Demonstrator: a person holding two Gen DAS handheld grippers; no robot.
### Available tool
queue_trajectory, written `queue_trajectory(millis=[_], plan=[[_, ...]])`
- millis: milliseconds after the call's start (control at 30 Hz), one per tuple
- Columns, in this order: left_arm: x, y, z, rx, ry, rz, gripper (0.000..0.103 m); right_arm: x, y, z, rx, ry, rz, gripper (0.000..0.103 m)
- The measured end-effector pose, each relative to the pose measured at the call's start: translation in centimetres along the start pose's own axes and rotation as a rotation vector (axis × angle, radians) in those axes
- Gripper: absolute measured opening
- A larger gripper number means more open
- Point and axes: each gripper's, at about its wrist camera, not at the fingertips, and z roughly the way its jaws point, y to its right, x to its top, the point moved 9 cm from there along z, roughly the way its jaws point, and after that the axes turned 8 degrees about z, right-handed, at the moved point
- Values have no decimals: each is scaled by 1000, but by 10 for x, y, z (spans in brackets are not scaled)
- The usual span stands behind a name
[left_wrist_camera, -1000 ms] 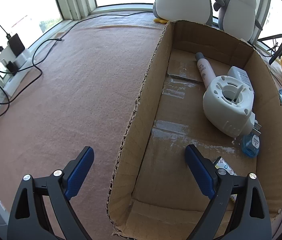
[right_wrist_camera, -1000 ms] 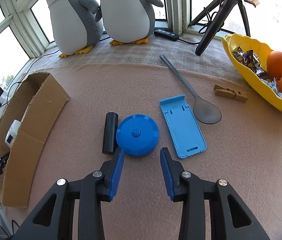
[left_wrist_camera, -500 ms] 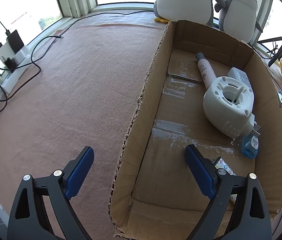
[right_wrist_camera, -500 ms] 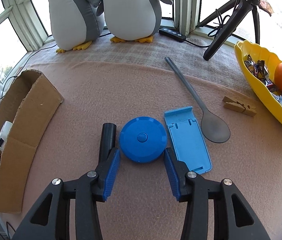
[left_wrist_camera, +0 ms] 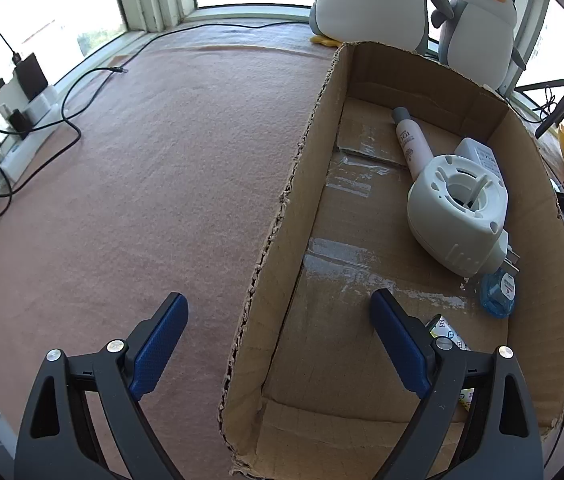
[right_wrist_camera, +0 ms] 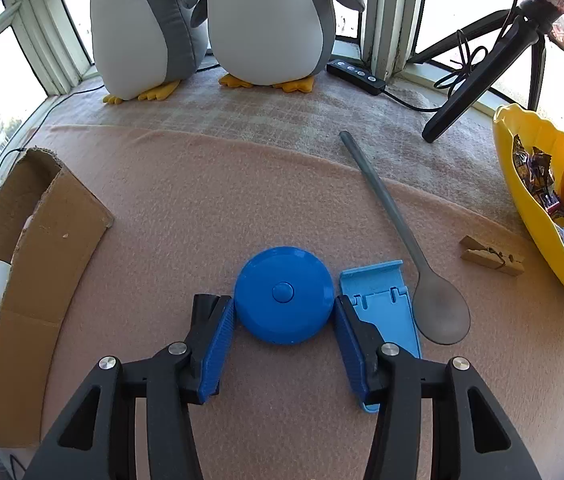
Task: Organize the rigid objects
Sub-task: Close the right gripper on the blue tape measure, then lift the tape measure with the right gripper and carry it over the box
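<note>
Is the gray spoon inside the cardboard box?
No, the gray spoon lies on the pink cloth beside the blue phone stand, well away from the cardboard box.

The left wrist view looks steeply down along its jaws, close above the cardboard box [left_wrist_camera: 422,260] and the counter [left_wrist_camera: 142,180] beside it. The right wrist view also tilts down, close over the counter. Both share the box [right_wrist_camera: 42,272], the two plush penguins [right_wrist_camera: 266,20] and the yellow bowl [right_wrist_camera: 530,200]
</note>
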Motion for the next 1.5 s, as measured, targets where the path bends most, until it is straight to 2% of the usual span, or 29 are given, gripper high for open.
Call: queue_trajectory(millis=[67, 233, 367, 633, 833, 1033, 1233, 1500], plan=[[-1, 0, -1, -1, 1, -3, 94, 3, -1, 2, 3, -3, 3, 56], [-1, 0, 0, -2, 2, -3, 94, 9, -3, 6, -16, 7, -16, 56], [-2, 0, 0, -10, 2, -10, 94, 9, 2, 4, -24, 10, -6, 46], [-1, 1, 0, -8, 6, -10, 94, 0, 5, -4, -8, 7, 38, 46], [-3, 0, -1, -14, 16, -18, 94, -8, -1, -27, 11, 30, 63, 46], [-3, -1, -2, -17, 25, -15, 94, -10, -38, -60, 67, 72, 23, 46], [-3, 0, -2, -21, 31, -13, 94, -18, -94, -89, 146, 95, -57, 46], [-2, 0, -2, -20, 41, -10, 94, -30, -166, -102, 228, 91, -163, 46]])
